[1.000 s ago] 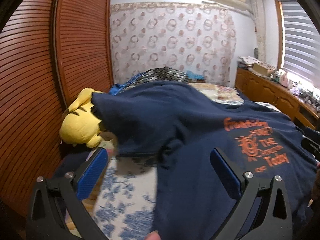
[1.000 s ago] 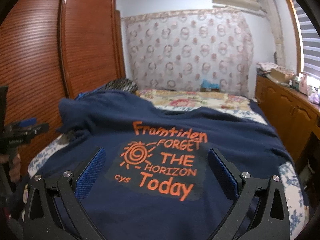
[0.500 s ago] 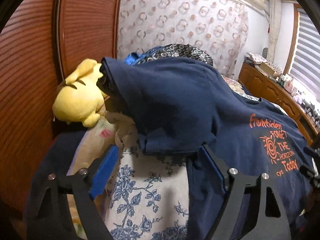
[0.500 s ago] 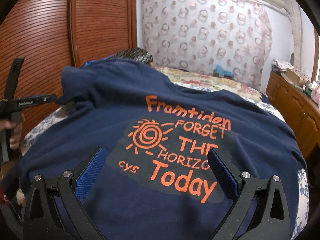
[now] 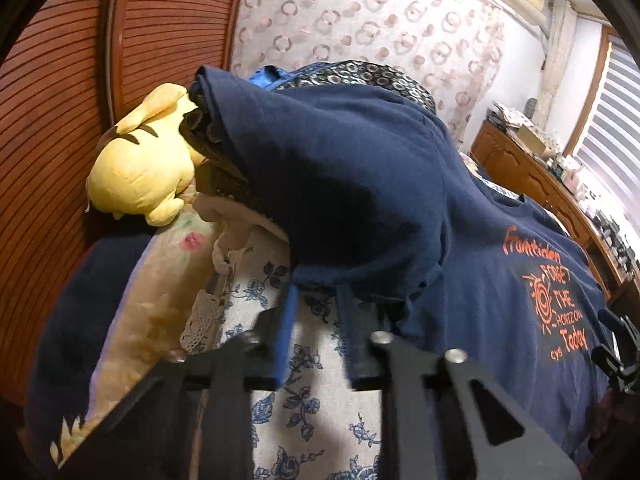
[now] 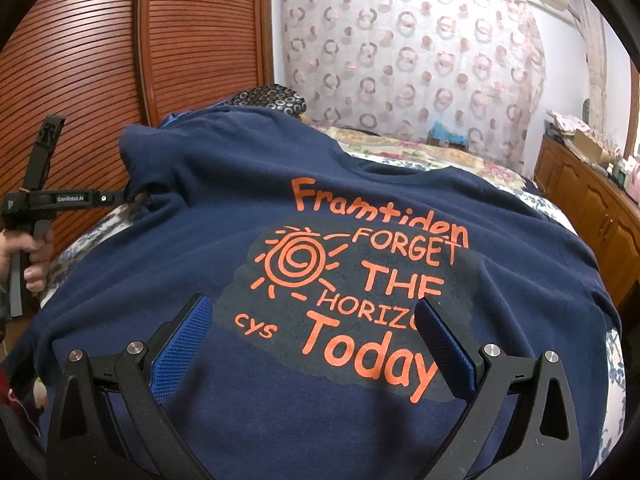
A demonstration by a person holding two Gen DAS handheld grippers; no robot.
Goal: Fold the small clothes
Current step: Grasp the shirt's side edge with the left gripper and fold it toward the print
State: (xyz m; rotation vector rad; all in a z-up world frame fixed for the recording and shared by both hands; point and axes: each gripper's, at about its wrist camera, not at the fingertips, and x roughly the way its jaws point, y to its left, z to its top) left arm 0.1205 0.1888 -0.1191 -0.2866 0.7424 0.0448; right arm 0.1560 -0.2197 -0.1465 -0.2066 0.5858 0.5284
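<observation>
**Navy T-shirt spread on the bed, left sleeve between the fingers**

While the navy T-shirt [image 6: 320, 208] lies printed side up across the bed [image 5: 304, 392], its orange lettering and sun drawing face the ceiling, and the neckline points toward the far wall. One sleeve [image 5: 344, 184] rises in a hump over the pile at the bed's left edge, and its hem hangs just at the tips of the left gripper [image 5: 316, 304]. Those fingers stand close together with only a narrow gap, the sleeve edge sitting between their tips; whether they actually pinch the cloth I cannot tell. From the other side, the same tool [image 6: 60, 200] reaches in level to the sleeve's bunched edge, a hand wrapped around its handle.

The right gripper [image 6: 312, 320] hovers low over the shirt's lower front, its blue-padded fingers [image 6: 184, 336] spread wide and holding nothing.

Beside the raised sleeve a yellow plush toy [image 5: 140, 168] leans against the slatted wooden wardrobe doors [image 6: 120, 60]. A floral sheet [image 5: 280, 420] shows beneath the shirt. Behind the bed hangs a ring-patterned curtain [image 6: 408, 60], and wooden cabinets [image 6: 592, 208] run along the right wall.
</observation>
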